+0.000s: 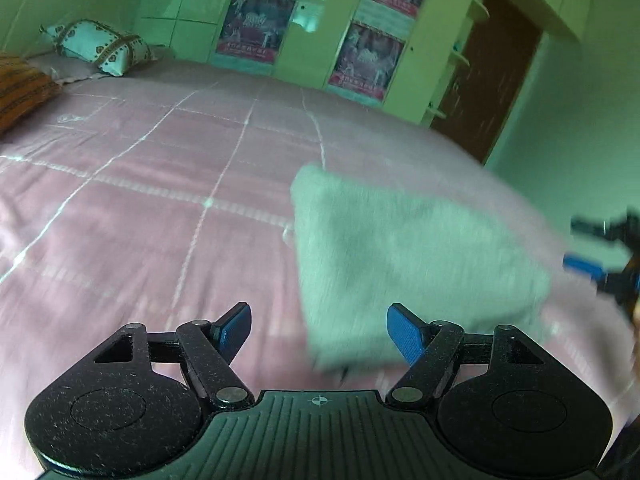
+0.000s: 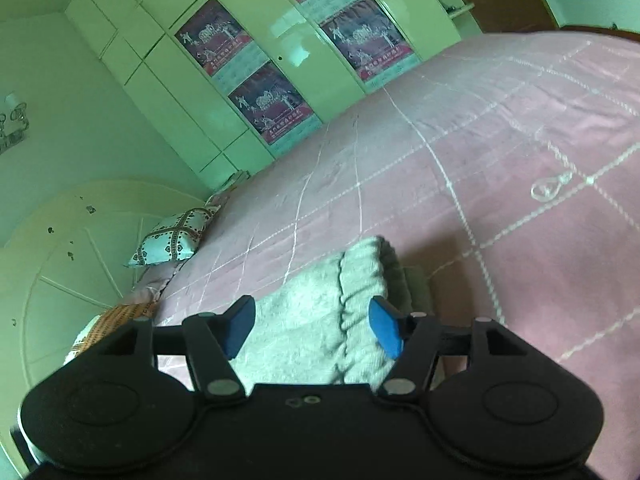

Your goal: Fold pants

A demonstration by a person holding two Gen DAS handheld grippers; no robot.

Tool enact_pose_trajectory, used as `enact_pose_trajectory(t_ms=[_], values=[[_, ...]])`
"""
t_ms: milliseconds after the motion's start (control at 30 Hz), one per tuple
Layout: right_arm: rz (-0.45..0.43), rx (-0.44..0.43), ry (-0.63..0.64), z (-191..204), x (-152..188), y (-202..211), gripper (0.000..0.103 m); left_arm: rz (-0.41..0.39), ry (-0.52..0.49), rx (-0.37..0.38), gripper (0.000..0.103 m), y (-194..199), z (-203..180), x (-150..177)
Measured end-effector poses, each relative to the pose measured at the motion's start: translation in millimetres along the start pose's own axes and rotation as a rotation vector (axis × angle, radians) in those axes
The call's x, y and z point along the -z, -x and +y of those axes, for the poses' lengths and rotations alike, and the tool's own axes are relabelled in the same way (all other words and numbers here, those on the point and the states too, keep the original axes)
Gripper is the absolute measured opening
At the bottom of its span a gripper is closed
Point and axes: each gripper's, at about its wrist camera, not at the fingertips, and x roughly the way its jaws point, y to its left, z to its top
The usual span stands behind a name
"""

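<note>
The pants (image 1: pixel 404 264) are a pale grey-green folded bundle lying on the pink bedspread (image 1: pixel 160 200), blurred in the left wrist view. My left gripper (image 1: pixel 320 330) stands open just in front of the bundle's near left corner, its blue pads clear of the cloth. At that view's right edge the right gripper (image 1: pixel 588 248) shows beside the bundle. In the right wrist view the pants (image 2: pixel 320 320) lie under and between the fingers of my right gripper (image 2: pixel 312 328), with the ribbed waistband (image 2: pixel 368 272) at the far end. Its jaws are open and neither pad presses the fabric.
Pillows (image 1: pixel 96 46) lie at the head of the bed, also seen as a patterned pillow (image 2: pixel 172 240) by the headboard (image 2: pixel 60 280). A wardrobe with posters (image 1: pixel 256 24) stands beyond the bed, and a brown door (image 1: pixel 488 76) is to its right.
</note>
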Motion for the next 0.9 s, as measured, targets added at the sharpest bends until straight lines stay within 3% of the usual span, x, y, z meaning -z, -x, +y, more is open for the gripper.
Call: enact_pose_trajectory(t_ms=[100, 200, 267, 500, 633, 767, 900], values=[[0.024, 0.018, -0.035, -11, 8, -1, 0.057, 0.073, -0.012, -0.071, 0.075, -10, 7, 13], [0.047, 0.028, -0.082, -20, 17, -2, 0.057, 0.08, 0.015, -0.077, 0.075, -23, 13, 7], [0.051, 0.036, -0.099, -24, 21, 0, 0.057, 0.086, 0.007, -0.137, 0.078, -30, 18, 3], [0.039, 0.059, -0.13, -44, 22, 17, 0.057, 0.079, -0.015, -0.209, 0.078, -4, 20, 10], [0.056, 0.058, -0.143, -49, 20, 13, 0.059, 0.014, 0.078, -0.11, 0.078, 7, 31, -10], [0.085, 0.043, -0.12, -43, 16, -3, 0.061, 0.029, 0.249, 0.056, 0.081, -25, 43, -37], [0.085, 0.066, -0.085, -35, 8, -14, 0.062, 0.065, 0.178, 0.004, 0.081, -53, 24, -51]])
